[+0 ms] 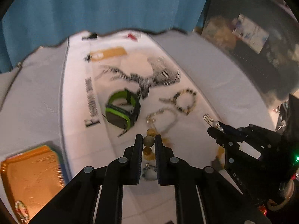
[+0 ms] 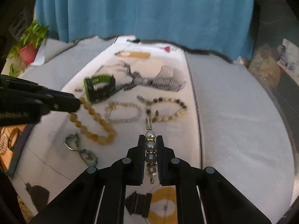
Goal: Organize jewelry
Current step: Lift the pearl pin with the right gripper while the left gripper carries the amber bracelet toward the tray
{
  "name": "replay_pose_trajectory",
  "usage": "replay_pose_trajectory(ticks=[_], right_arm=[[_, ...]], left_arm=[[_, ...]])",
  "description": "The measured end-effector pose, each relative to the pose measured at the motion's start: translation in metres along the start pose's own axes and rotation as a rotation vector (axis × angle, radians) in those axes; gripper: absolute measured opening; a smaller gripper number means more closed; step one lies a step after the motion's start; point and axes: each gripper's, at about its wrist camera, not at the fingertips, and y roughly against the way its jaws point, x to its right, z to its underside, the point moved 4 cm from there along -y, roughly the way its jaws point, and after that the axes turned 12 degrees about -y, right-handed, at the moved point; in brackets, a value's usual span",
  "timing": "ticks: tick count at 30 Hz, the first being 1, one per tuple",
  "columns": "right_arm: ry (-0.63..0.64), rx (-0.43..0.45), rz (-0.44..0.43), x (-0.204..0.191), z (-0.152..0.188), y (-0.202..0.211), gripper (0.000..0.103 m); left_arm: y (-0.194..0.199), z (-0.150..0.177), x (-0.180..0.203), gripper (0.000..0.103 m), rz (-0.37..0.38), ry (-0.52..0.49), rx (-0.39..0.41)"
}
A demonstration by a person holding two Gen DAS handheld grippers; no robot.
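Note:
My left gripper point(image 1: 148, 137) is shut on one bead of an amber bead bracelet point(image 1: 151, 131), whose loop hangs down to the white printed cloth point(image 1: 78, 97). In the right wrist view the same left gripper point(image 2: 78, 102) comes in from the left, with the amber bracelet point(image 2: 93, 128) trailing from its tip. My right gripper point(image 2: 151, 137) is shut on a short pearl strand point(image 2: 151, 146) that lies lengthwise between the fingers, its gold hook poking out ahead. The left wrist view shows the right gripper point(image 1: 214, 128) at the right with the pearl strand point(image 1: 216, 124).
On the cloth lie a green-and-black watch point(image 1: 121, 110), a dark-and-cream bead bracelet point(image 2: 168, 108), a pale bead bracelet point(image 2: 123, 112) and a blue-green pendant piece point(image 2: 82, 149). An orange tray point(image 1: 31, 171) sits at the left. A blue curtain point(image 2: 149, 9) hangs behind, with a potted plant point(image 2: 29, 43) at the far left.

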Motion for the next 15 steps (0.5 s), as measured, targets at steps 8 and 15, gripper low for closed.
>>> replay_pose_trajectory(ticks=[8,15], right_arm=[[-0.006,0.089,-0.022,-0.020,-0.008,0.073,0.011],[-0.025,0.120,-0.080,-0.051,0.024,0.141,0.011]], left_arm=[[0.088,0.008,-0.007,0.010,-0.056,0.008,0.104],[0.165,0.059,-0.007,0.010,-0.100,0.010,0.160]])
